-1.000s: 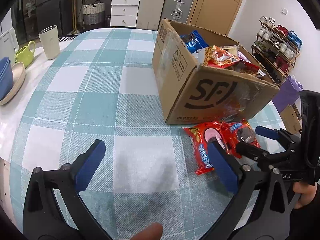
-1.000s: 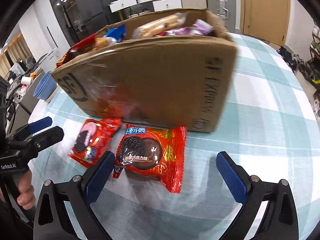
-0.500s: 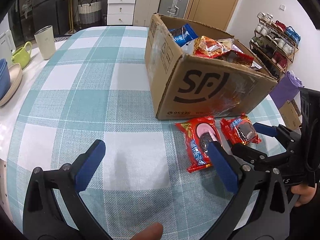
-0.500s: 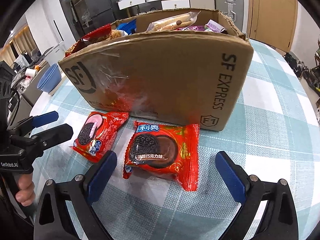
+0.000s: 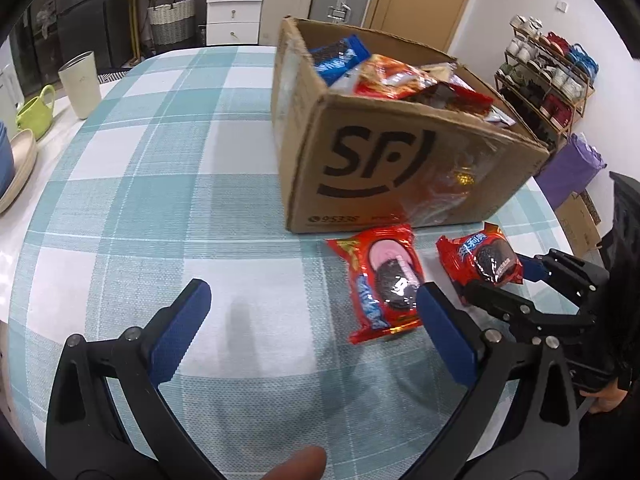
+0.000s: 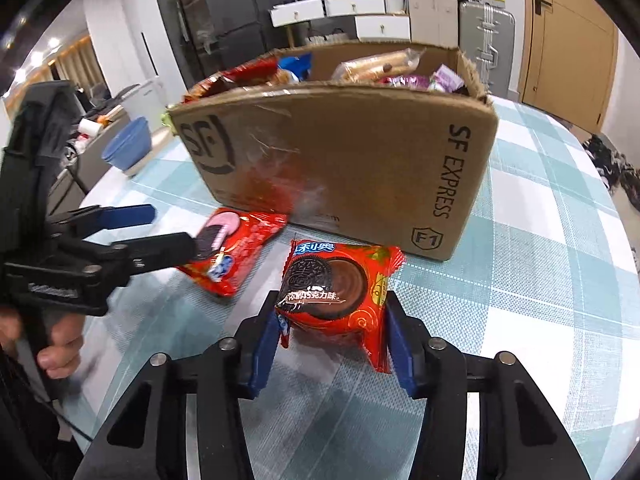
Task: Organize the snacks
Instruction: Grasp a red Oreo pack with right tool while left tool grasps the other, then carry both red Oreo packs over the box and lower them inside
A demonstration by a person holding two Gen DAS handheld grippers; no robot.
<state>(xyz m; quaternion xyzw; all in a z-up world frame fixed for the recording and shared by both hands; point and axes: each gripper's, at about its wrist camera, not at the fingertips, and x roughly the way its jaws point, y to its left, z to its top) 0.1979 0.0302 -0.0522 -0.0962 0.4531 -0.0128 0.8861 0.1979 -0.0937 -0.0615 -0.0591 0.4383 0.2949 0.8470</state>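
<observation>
An open SF cardboard box (image 5: 400, 160) full of snack packs stands on the checked table; it also shows in the right wrist view (image 6: 344, 160). My right gripper (image 6: 332, 332) is shut on a red chocolate Oreo pack (image 6: 336, 292), also seen in the left wrist view (image 5: 484, 260). A red strawberry Oreo pack (image 5: 384, 280) lies flat in front of the box, also in the right wrist view (image 6: 236, 252). My left gripper (image 5: 312, 320) is open and empty, its right finger just beside the strawberry pack.
A beige cup (image 5: 80, 84), a green mug (image 5: 36, 112) and stacked bowls (image 5: 12, 160) stand at the table's left edge. A blue bowl (image 6: 128, 148) shows beyond the box. A shoe rack (image 5: 548, 72) stands off the table at the right.
My right gripper has closed on the chocolate Oreo pack, which it straddled open before. My left gripper has drawn back slightly, staying open.
</observation>
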